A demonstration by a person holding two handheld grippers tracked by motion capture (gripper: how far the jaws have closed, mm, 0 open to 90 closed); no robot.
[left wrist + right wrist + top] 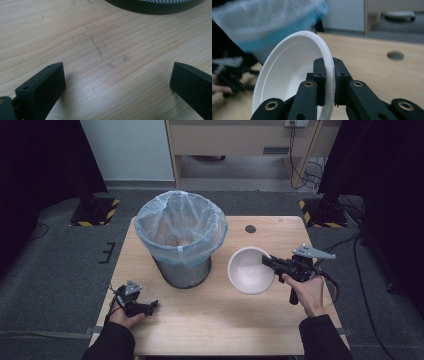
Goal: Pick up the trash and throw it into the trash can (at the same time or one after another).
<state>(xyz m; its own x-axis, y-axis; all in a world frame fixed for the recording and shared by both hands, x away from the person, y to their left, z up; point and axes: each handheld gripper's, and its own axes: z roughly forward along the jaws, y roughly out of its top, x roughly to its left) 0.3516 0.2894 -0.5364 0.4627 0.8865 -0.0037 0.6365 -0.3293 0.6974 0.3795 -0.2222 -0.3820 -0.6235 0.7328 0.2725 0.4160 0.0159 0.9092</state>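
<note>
Right gripper [268, 260] clamps one white bowl [248, 270] (left gripper [152, 305] gapes wide) beside one bin [180, 237].

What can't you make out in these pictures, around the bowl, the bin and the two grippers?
- Bin: contents unclear in the high view, veiled by the bag; blurred in the right gripper view.
- Bowl: lower rim cut off by the bottom edge and the right gripper in its own view.
- Left gripper: body cut off by the bottom edge in its own view.

White bowl [250, 270] pinched by right gripper [272, 262] beside lined bin [181, 237]; left gripper [150, 306] apart on table [210, 320].
</note>
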